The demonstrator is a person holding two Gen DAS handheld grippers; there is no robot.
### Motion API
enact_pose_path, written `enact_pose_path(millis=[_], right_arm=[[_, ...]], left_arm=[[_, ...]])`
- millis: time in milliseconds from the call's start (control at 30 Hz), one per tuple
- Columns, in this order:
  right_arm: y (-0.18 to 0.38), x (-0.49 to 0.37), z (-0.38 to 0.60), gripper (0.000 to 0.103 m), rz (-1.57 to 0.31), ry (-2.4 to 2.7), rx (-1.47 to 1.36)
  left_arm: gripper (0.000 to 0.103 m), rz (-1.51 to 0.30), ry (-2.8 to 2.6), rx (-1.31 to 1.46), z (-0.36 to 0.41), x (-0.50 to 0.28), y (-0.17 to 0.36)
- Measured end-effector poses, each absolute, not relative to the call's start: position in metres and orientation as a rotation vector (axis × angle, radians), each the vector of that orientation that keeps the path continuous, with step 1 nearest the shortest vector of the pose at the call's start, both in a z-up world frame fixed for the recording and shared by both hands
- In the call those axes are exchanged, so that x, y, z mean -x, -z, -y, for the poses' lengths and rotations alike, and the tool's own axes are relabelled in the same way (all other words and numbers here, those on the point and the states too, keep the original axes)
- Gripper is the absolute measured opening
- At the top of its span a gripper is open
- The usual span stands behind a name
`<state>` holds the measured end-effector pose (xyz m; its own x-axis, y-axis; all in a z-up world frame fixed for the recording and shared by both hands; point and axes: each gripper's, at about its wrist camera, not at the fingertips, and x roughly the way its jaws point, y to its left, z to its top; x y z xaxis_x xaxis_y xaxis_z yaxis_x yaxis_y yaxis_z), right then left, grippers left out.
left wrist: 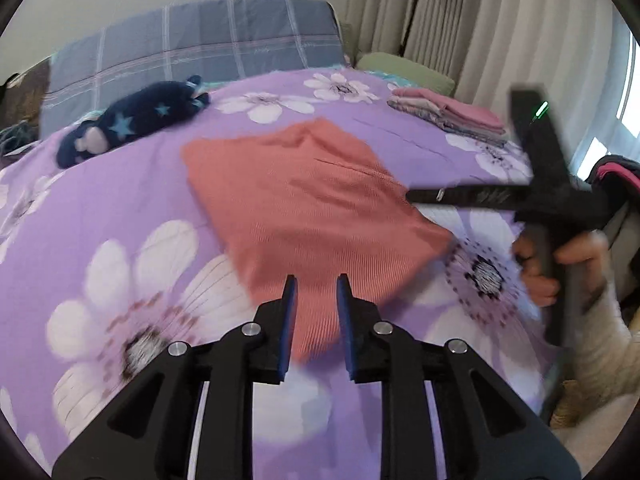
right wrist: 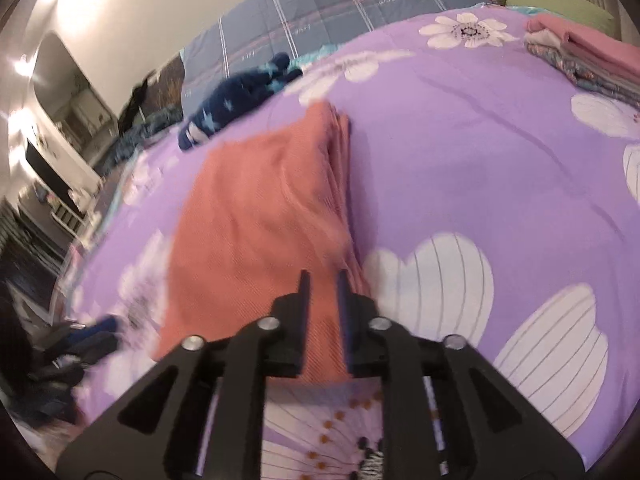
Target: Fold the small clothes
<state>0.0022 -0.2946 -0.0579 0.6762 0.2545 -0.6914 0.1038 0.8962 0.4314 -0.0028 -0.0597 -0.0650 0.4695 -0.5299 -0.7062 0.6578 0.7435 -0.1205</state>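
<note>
One salmon-red garment (left wrist: 304, 200) lies folded on the purple flowered bedspread (left wrist: 120, 200), and everything else is placed here against it. Two grippers work at it. One dark blue star-patterned soft item (left wrist: 132, 120) lies beyond the garment's far left corner, well apart from it. One stack of folded clothes (left wrist: 448, 114), pink on top, sits beyond the garment's far right side, also well apart. One blue checked pillow (left wrist: 192, 48) stands behind the garment at the head of the bed, and one green cushion (left wrist: 404, 70) lies behind the stack.

The left gripper (left wrist: 316, 284) hovers at the garment's near corner with its jaws parted by a modest gap; the red cloth shows between and below the blue-lined fingers (left wrist: 290, 300), but whether any cloth is caught cannot be told through the blur.

The right gripper (right wrist: 323, 280), seen from its own camera, points along the garment's layered right edge from the near end. Its jaws stand a narrow gap apart with red cloth (right wrist: 256, 216) between them; whether they pinch it cannot be told. In the left camera, the same gripper (left wrist: 416, 196) reaches in from the right, its tip touching the garment's right edge, and a hand (left wrist: 560, 264) grasps its handle.
</note>
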Motion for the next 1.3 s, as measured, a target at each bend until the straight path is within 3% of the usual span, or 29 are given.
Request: enact_pose_path(millis=[100,167,233,333,400,433,467,500,700,767,867,1000,1133,1200,1300], right_arm=[[0.035,-0.01,0.296,0.026,-0.781,-0.06,-0.407],[0.026,-0.023,0.296,0.035,-0.768,-0.056,-0.357],[0.025,-0.044,0.299,0.037,-0.779,-0.066,-0.331],[0.036,-0.092,0.302,0.049,-0.85,-0.097,-0.331],[0.047,-0.12,0.298,0.05,-0.903,-0.093,-0.311],[0.052,-0.132,0.297,0.047,-0.915,-0.08,-0.305],[0.057,-0.144,0.296,0.021,-0.924,-0.072,-0.303],[0.059,-0.151,0.293,0.009,-0.926,-0.085,-0.301],[0.01,-0.12,0.286,0.007,-0.652,-0.193,-0.231],[0.021,-0.129,0.29,0.014,-0.676,-0.146,-0.197],[0.078,-0.157,0.303,0.025,-0.86,-0.026,-0.154],[0.072,-0.144,0.325,0.028,-0.797,-0.044,-0.309],[0.038,-0.113,0.312,0.006,-0.739,-0.125,-0.271],[0.034,-0.1,0.298,0.005,-0.747,-0.206,-0.228],[0.048,-0.085,0.276,0.005,-0.809,-0.253,-0.154]], left_arm=[[0.021,-0.948,0.729,-0.165,0.081,-0.02,0.104],[0.028,-0.884,0.729,-0.189,0.085,-0.012,0.109],[0.029,-0.874,0.738,-0.189,0.085,-0.009,0.108],[0.03,-0.887,0.753,-0.15,0.08,-0.012,0.109],[0.03,-0.885,0.753,-0.148,0.08,-0.01,0.109],[0.03,-0.881,0.752,-0.151,0.081,-0.01,0.11],[0.03,-0.877,0.752,-0.153,0.081,-0.009,0.11],[0.03,-0.876,0.752,-0.153,0.081,-0.009,0.11],[0.034,-0.882,0.768,-0.131,0.077,-0.01,0.113],[0.036,-0.881,0.771,-0.14,0.079,-0.01,0.113],[0.037,-0.866,0.757,-0.167,0.084,-0.006,0.112],[0.037,-0.853,0.741,-0.181,0.085,-0.003,0.11],[0.034,-0.868,0.741,-0.145,0.082,-0.007,0.096],[0.025,-0.847,0.748,-0.116,0.078,-0.009,0.084],[0.024,-0.79,0.724,-0.096,0.072,-0.017,0.066]])
